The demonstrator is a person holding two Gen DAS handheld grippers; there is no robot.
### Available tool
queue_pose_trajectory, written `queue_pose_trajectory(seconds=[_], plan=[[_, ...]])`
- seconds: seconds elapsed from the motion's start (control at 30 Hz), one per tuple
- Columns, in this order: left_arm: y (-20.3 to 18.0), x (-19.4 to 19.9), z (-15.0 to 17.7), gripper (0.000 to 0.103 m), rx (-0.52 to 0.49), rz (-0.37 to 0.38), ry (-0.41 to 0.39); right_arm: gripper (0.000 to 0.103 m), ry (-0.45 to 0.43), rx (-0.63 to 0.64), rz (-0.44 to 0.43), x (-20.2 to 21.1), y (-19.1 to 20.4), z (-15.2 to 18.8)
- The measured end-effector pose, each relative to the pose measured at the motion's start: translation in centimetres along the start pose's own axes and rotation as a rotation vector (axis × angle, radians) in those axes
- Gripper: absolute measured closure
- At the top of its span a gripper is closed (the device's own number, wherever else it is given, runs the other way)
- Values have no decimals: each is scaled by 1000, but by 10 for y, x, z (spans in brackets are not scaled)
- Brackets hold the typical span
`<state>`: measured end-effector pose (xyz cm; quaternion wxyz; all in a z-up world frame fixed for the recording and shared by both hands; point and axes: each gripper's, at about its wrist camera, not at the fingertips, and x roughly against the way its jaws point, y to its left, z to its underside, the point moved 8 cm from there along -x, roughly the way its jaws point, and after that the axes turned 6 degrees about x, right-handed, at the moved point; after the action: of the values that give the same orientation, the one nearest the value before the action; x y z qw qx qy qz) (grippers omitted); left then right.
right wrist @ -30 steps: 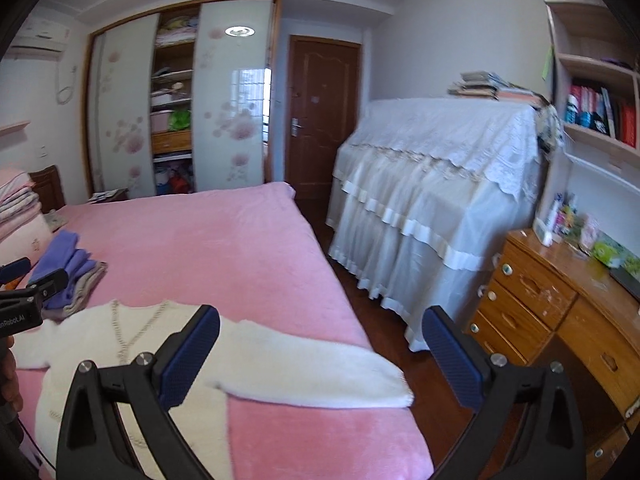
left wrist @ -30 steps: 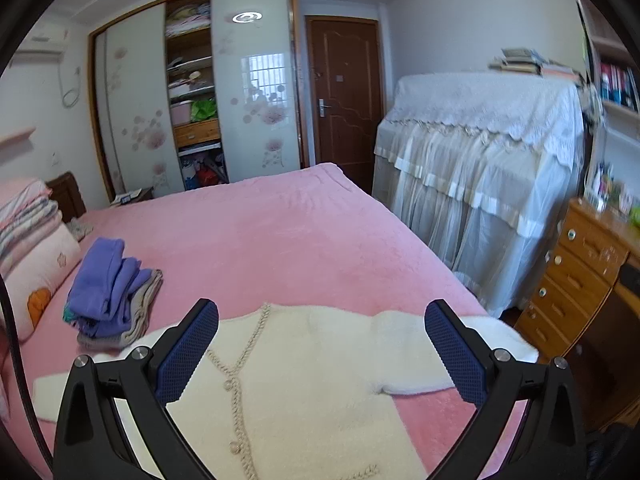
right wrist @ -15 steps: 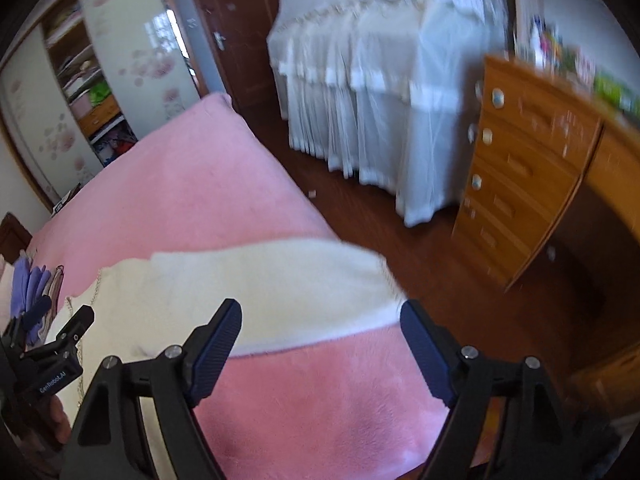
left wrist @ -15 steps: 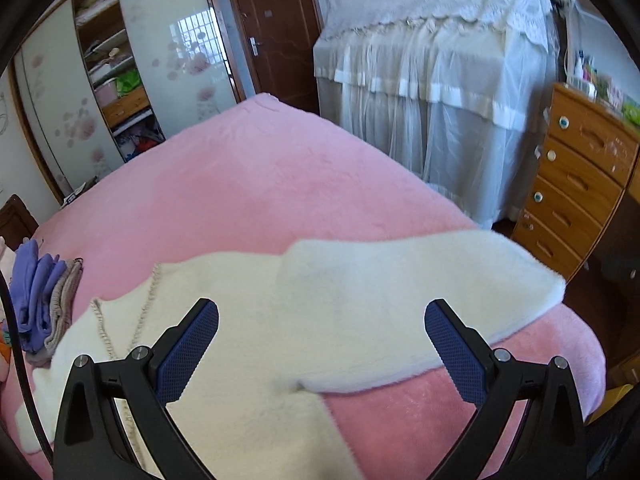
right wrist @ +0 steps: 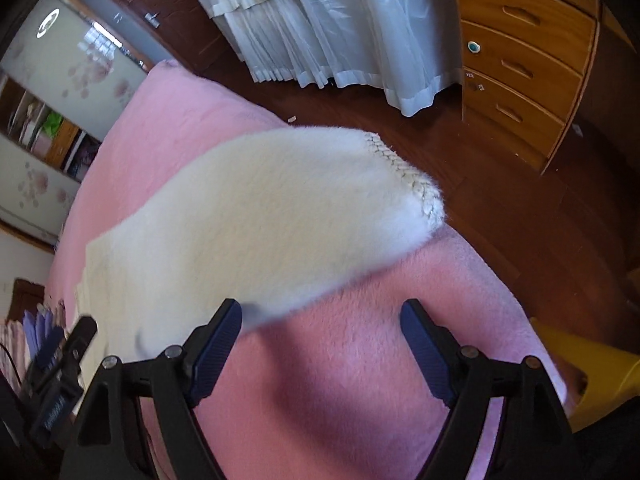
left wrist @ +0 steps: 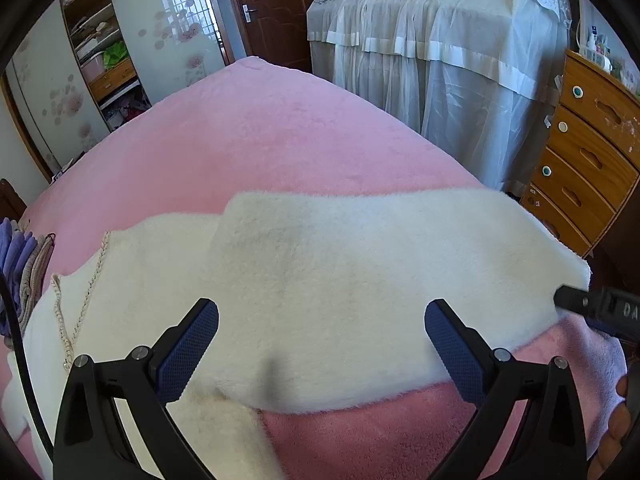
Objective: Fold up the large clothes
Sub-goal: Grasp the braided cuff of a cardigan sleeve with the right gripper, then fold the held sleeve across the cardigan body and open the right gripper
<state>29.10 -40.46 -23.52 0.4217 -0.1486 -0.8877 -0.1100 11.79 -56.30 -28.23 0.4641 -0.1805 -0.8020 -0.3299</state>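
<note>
Pink plush bed cover point(left wrist: 280, 136): spans the whole bed. White fleece cardigan point(left wrist: 168, 280): flat on cover, braided button placket at 9 o'clock. Sleeve point(left wrist: 360, 272): long axis 9-to-3, cuff point(right wrist: 404, 172) at bed edge. Left gripper point(left wrist: 322, 344): jaws wide, nothing between, over mid-sleeve. Right gripper point(right wrist: 320, 340): jaws wide, empty; sleeve edge at 11, cuff at 1. Judged nearer the cuff: right.

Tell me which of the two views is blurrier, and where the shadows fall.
Right wrist view: blurrier, smeared along the sweater edge near the right hand-held gripper; shadow on the blanket between its fingers. Left wrist view: sharp; soft shadow on the sweater by the left hand-held gripper. Both bend at the edges.
</note>
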Motion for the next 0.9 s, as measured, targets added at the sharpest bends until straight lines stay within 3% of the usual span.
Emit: queue_pose_trajectory(seconds=[0.1, 0.17, 0.23, 0.3, 0.33, 0.53, 0.67, 0.9], plan=[[5, 2, -1, 0, 5, -10, -2, 21, -24, -41, 1, -13, -3, -14], [10, 3, -1, 0, 14, -12, -3, 33, -31, -56, 19, -18, -4, -22], [15, 6, -2, 0, 24, -13, -6, 63, -50, -59, 26, -17, -4, -27], [20, 11, -3, 0, 32, -18, -12, 81, -86, -51, 4, -7, 0, -32], [23, 13, -3, 0, 37, -22, -16, 84, -103, -47, -6, -1, 2, -33], [46, 41, -10, 0, 76, -34, -40, 88, -243, 84, -3, 47, 39, -39], [78, 71, -12, 0, 96, -73, -71, 88, -326, 198, -35, 85, 84, -45], [191, 116, 1, 0, 238, -166, -92, 89, -404, 465, -127, 123, 206, -26]])
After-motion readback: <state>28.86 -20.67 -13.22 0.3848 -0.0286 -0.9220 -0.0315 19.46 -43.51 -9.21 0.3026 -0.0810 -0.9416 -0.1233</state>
